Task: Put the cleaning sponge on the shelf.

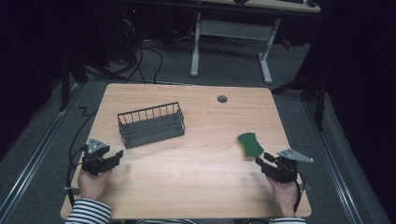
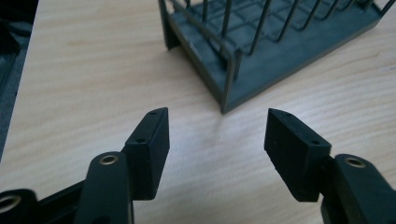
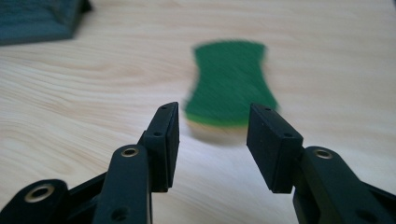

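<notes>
**Colours on the tabletop**

Sponge: dark green top, pale yellowish underside at its near edge. Wire basket: dark grey all over, bars and base alike. Tabletop: light wood grain, with a grey round cap near its far edge. Left gripper and right gripper: black, brass-coloured rivets, grey plates on top. Sleeve: black-and-white stripes.

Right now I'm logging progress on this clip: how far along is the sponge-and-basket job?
Barely begun. Done: nothing; the wire basket stands empty. In hand: the right gripper, jaws apart, points at the green sponge, which lies flat on the table ahead of its tips, unheld. The left gripper is open near the basket's corner. Left, probably: gripping the sponge and putting it in the basket.
</notes>
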Demonstrator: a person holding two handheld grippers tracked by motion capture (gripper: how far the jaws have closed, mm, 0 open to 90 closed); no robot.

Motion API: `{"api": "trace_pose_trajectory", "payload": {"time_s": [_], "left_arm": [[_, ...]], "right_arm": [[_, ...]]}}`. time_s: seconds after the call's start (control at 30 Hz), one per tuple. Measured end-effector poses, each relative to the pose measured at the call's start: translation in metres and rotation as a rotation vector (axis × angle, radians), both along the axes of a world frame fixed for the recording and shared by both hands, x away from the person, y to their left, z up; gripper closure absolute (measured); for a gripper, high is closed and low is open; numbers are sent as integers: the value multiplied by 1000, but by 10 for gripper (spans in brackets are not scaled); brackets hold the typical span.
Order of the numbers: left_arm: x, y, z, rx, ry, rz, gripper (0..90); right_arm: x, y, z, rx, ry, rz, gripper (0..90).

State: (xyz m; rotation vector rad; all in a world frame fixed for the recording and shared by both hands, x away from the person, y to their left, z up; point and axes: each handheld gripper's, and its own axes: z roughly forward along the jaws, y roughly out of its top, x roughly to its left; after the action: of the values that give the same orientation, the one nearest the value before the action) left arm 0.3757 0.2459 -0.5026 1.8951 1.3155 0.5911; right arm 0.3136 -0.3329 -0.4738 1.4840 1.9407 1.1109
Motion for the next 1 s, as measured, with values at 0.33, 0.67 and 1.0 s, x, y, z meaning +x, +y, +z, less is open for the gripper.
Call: {"api": "trace_pose_trajectory", "payload": {"time_s": [0.33, 0.67, 1.0], "left_arm": [[21, -19, 7, 34, 8, -25, 485], [29, -21, -1, 17, 30, -26, 468], [32, -18, -3, 7, 19, -7, 466]], "right_arm": [[49, 51, 18, 25, -20, 151, 570], [90, 96, 16, 6, 28, 226, 567], [125, 137, 11, -43, 53, 313, 602]]}}
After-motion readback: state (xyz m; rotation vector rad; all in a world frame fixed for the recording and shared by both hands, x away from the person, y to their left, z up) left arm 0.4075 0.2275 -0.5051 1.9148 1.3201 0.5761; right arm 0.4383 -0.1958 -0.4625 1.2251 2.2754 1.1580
